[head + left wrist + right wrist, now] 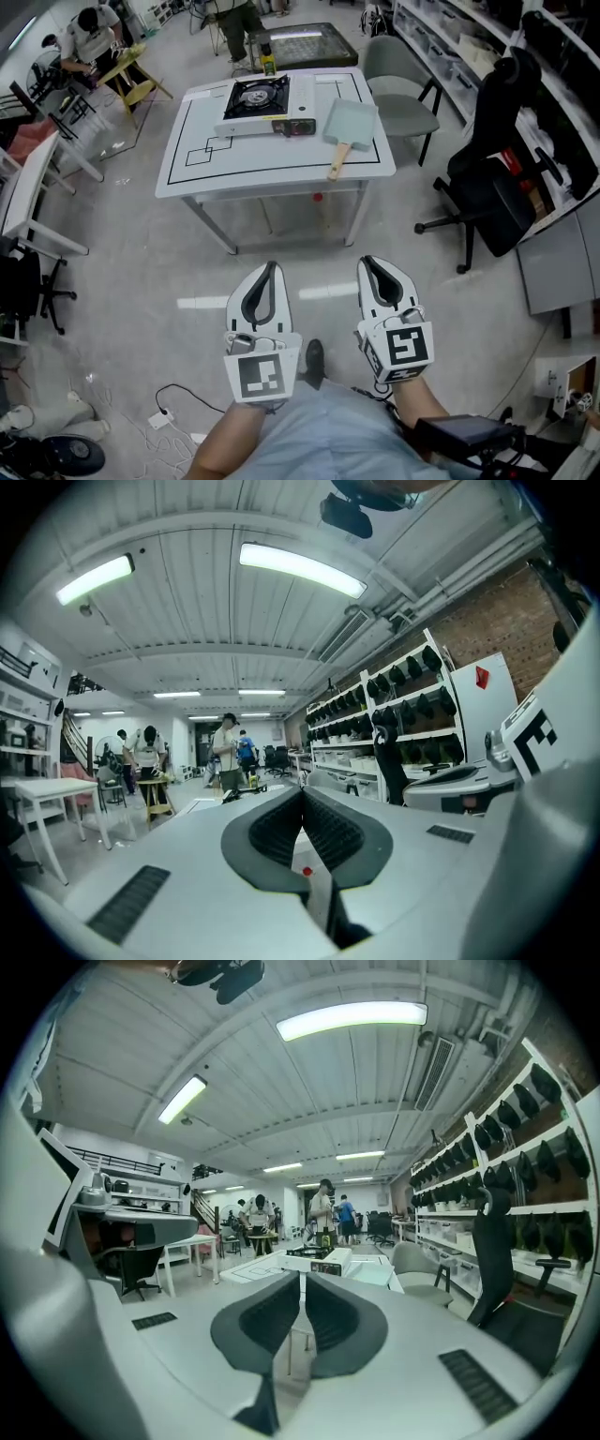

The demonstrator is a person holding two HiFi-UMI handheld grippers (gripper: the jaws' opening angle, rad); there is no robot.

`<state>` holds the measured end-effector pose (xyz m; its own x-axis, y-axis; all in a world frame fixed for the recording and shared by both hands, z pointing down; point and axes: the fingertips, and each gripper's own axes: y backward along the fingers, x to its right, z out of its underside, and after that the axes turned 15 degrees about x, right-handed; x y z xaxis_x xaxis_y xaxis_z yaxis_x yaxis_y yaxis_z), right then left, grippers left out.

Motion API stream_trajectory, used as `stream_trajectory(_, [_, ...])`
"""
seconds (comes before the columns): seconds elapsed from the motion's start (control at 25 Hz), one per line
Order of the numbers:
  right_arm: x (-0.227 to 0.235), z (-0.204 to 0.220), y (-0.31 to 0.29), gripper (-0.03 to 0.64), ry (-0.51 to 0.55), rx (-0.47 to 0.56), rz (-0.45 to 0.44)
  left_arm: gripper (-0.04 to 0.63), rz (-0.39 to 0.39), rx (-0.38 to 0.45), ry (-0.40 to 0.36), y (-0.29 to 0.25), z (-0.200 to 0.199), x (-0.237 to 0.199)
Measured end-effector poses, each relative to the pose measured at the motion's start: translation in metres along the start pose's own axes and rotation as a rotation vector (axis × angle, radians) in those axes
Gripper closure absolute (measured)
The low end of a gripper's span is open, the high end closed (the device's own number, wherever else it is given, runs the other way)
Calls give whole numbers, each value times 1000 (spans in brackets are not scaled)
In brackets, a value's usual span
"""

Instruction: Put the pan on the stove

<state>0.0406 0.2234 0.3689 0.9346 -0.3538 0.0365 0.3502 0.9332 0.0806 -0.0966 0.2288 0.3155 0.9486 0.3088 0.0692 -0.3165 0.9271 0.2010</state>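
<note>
A pale green square pan [349,123] with a wooden handle lies on the white table [281,164], right of the portable gas stove [258,105]. The stove [314,1258] and the pan [373,1272] also show far ahead in the right gripper view. My left gripper [273,268] and right gripper [366,262] hang side by side over the floor, well short of the table's near edge. Both are shut with nothing between their jaws. The left gripper [302,794] points level into the room.
A grey chair [398,89] stands at the table's right, and a black office chair [492,178] further right by the shelves. White tables [33,197] stand at the left. People [94,37] work at the back. A cable and plug [164,412] lie on the floor.
</note>
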Motion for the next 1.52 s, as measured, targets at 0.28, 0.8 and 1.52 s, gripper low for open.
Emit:
stream_trajectory(0.28, [16,-29,-45,566,36,57,37,577,47,50,-2,-49,-12,-17])
stream_trajectory(0.8, [79,35,-115,566,-26,-35,90,577,85,-58,6,-139,63,-15])
stream_trajectory(1.52, [203,17,-292,566,-66,15,17,577,24,-13,-73,-338,65,-21])
